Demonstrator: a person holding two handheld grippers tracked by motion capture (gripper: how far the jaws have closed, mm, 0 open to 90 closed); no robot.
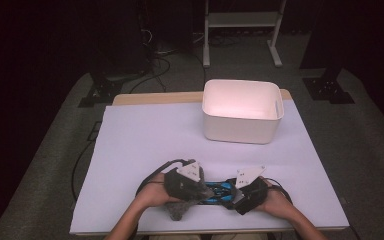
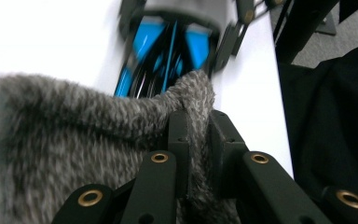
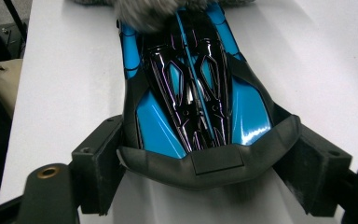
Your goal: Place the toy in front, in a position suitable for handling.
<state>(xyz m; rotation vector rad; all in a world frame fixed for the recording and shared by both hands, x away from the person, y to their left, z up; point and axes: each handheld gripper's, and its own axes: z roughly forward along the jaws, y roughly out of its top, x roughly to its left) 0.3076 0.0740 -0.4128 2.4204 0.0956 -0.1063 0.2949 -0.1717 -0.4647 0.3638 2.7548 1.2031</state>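
Note:
A glossy blue and black toy car (image 1: 215, 191) lies on the white table near its front edge. My right gripper (image 3: 205, 163) is shut on the car (image 3: 191, 93), its jaws set wide and pressing on both sides of the car's broad dark end. My left gripper (image 2: 198, 130) is shut on a fold of a grey fuzzy cloth (image 2: 74, 135). The cloth rests against the car's other end (image 2: 168, 46) and covers it in the right gripper view (image 3: 154, 11). From above, the left gripper (image 1: 197, 190) and right gripper (image 1: 232, 196) face each other along the car, and the cloth (image 1: 178, 210) hangs below the left hand.
A white plastic bin (image 1: 242, 112) stands at the back right of the white table sheet (image 1: 145, 140). Cables and black stand feet (image 1: 100, 92) lie on the carpet beyond the table. The front edge runs just under both forearms.

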